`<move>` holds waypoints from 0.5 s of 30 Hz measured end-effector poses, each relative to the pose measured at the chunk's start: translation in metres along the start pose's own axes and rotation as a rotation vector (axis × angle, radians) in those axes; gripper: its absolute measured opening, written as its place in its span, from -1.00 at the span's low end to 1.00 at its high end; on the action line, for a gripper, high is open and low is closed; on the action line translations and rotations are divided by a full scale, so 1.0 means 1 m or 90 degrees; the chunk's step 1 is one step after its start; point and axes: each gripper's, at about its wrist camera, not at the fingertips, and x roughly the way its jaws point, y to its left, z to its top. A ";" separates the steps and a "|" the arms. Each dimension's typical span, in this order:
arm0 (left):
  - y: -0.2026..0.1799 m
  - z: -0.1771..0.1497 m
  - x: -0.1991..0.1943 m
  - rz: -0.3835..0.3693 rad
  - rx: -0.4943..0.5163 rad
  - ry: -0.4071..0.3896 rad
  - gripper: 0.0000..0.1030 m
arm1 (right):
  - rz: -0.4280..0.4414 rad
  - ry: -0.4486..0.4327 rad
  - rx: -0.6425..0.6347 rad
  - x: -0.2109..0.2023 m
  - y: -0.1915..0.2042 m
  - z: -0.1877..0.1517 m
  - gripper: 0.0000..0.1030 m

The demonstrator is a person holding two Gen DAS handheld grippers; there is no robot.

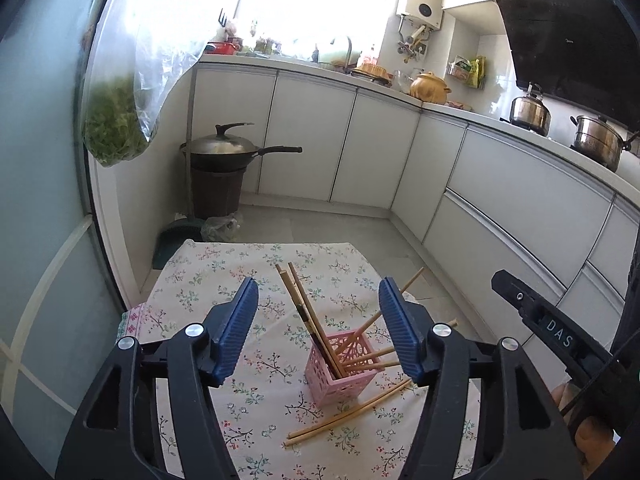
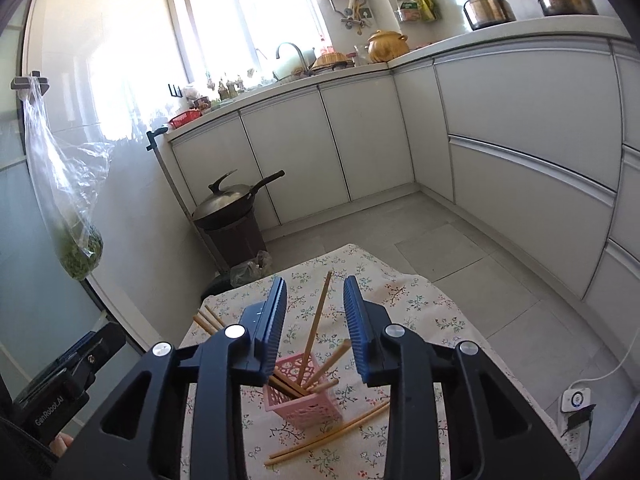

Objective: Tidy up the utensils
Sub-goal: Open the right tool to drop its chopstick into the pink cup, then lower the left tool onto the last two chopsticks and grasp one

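Small table (image 1: 200, 280) with a flowery cloth, parked in a kitchen corner. Pink lattice holder (image 1: 340, 376) standing upright near the front middle of it, already stuffed with a bunch of wooden chopsticks (image 1: 304, 304) fanning out at all angles, some leaning back-left, some poking off to the right. Two more loose chopsticks (image 1: 348, 412) lying flat on the cloth just in front of the holder, side by side, slightly bowed, running from lower left up toward the right.

Left gripper (image 1: 318, 328) hovering over the holder, jaws spread wide, nothing pinched between the blue pads. Looks like the standing sticks sit in the gap from this angle, but no contact with either pad.

Right gripper (image 2: 314, 328) also above the holder, jaws apart but narrower than the left. One tall stick rising up through the gap, not touching either pad as far as can be seen. So nothing held on that side either. Same holder (image 2: 304, 404) and same loose pair (image 2: 328, 436) visible below from that camera.

Bit of each tool's body showing at the edge of the other's view, plus fingertips of the person at the bottom corners.

Background stuff: white cabinets (image 1: 360, 140) wrapping round, lidded wok (image 1: 224, 148) on a dark bin in the corner, bag of greens (image 1: 116, 120) hanging on the left, gold pot (image 1: 428, 88) and steel pots on the counter.
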 end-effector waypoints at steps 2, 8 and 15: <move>-0.003 -0.003 -0.001 -0.001 0.010 0.003 0.31 | -0.007 0.011 -0.002 -0.002 -0.002 -0.005 -0.27; -0.013 -0.012 -0.002 -0.001 0.040 0.011 0.49 | -0.026 0.026 0.007 -0.008 -0.015 -0.018 0.07; -0.023 -0.028 0.005 -0.003 0.079 0.042 0.73 | -0.042 0.031 0.032 -0.014 -0.031 -0.030 0.80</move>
